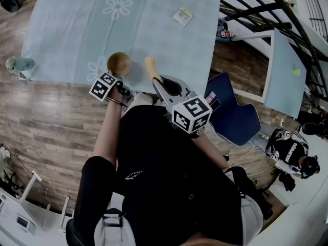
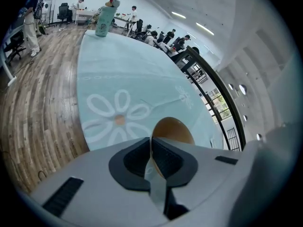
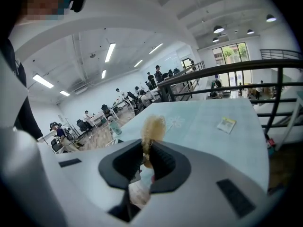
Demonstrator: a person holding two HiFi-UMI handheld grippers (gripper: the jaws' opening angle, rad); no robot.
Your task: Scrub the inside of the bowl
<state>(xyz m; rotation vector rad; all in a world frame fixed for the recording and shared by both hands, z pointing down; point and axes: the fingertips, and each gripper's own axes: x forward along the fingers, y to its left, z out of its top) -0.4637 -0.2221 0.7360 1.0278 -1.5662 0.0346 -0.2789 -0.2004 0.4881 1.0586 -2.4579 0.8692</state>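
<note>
Left gripper [image 2: 151,148]: you are pinching the near rim of the bowl [image 1: 119,63] with it. The jaws are standing almost together, with only the thin brown wall between the pads. The bowl is sitting over the front edge strip of the table [image 1: 66,24], on the pale blue cloth, just beside a printed daisy [image 2: 118,119]. Its opening is facing up. Whether its base is resting on the cloth or riding just clear of it cannot be told.

Right gripper [image 3: 146,157]: you are clamping it on the lower end of a tan, fibrous scrubber [image 3: 153,129]. The jaws are closed tight on it, and the frayed head is sticking out past the fingertips. In the head view the scrubber is lying to the right of the bowl, near it but apart from it, and outside the rim. The inside of the bowl is showing bare wood.

Elsewhere on the cloth, a small packet [image 1: 183,16] is lying well apart, toward the far right corner. A mint-green bottle [image 1: 18,64] is standing by the table's left corner. A blue chair [image 1: 233,114] is standing on the wooden floor to your right.
</note>
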